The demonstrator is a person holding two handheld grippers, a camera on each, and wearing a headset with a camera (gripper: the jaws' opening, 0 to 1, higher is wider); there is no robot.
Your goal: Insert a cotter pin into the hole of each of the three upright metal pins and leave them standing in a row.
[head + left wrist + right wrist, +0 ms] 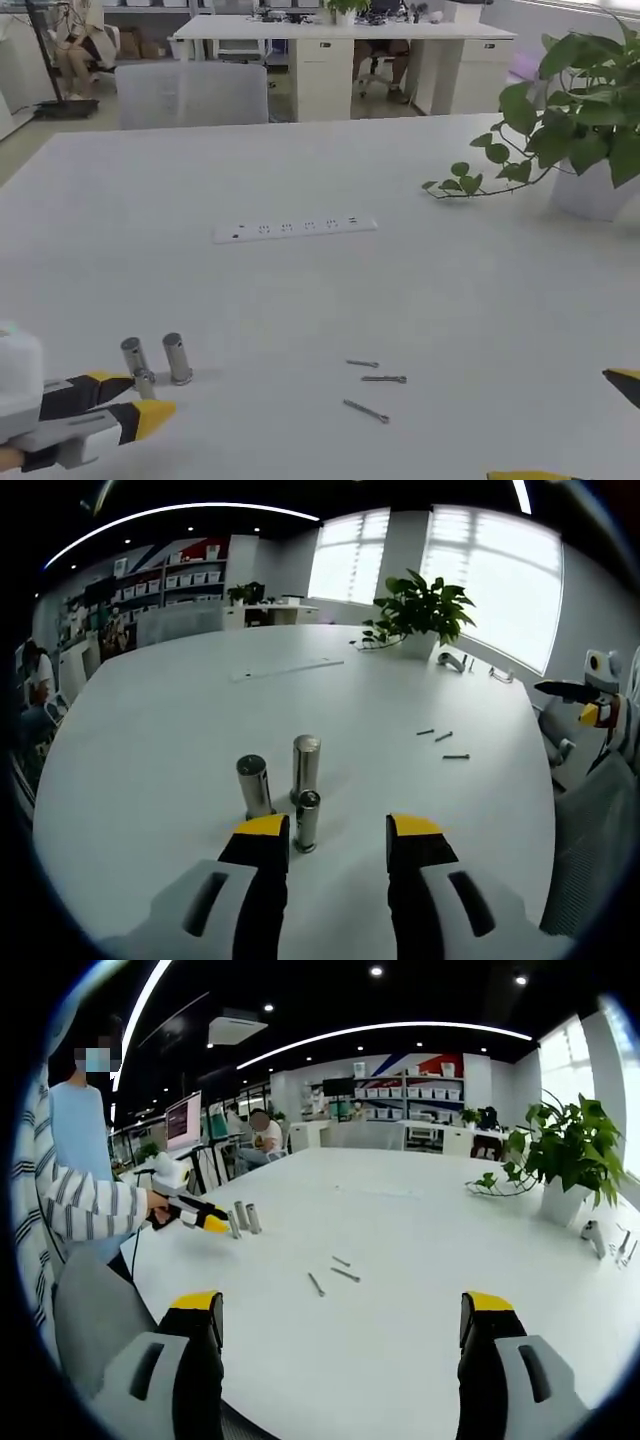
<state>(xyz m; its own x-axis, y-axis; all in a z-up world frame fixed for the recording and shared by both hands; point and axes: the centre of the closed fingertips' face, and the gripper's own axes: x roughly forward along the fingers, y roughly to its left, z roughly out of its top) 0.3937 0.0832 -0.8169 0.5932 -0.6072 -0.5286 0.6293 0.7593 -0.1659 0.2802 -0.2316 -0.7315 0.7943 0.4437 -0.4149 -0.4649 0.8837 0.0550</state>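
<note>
Three short metal pins stand upright at the near left of the white table: two side by side [133,355] [177,358] and a smaller one [145,383] in front. My left gripper [140,398] is open right at the smaller pin [308,820], which stands just inside the left fingertip [262,830]. The other two pins [254,785] [306,767] are just beyond. Three cotter pins [362,364] [384,379] [366,411] lie flat mid-table. My right gripper [342,1310] is open wide and empty, back from the cotter pins [316,1284], at the table's near right edge [622,380].
A white power strip [295,228] lies across the table's middle. A potted plant [570,130] with trailing leaves stands at the far right. A grey chair [192,95] is behind the far edge. A person's striped sleeve [80,1205] shows in the right gripper view.
</note>
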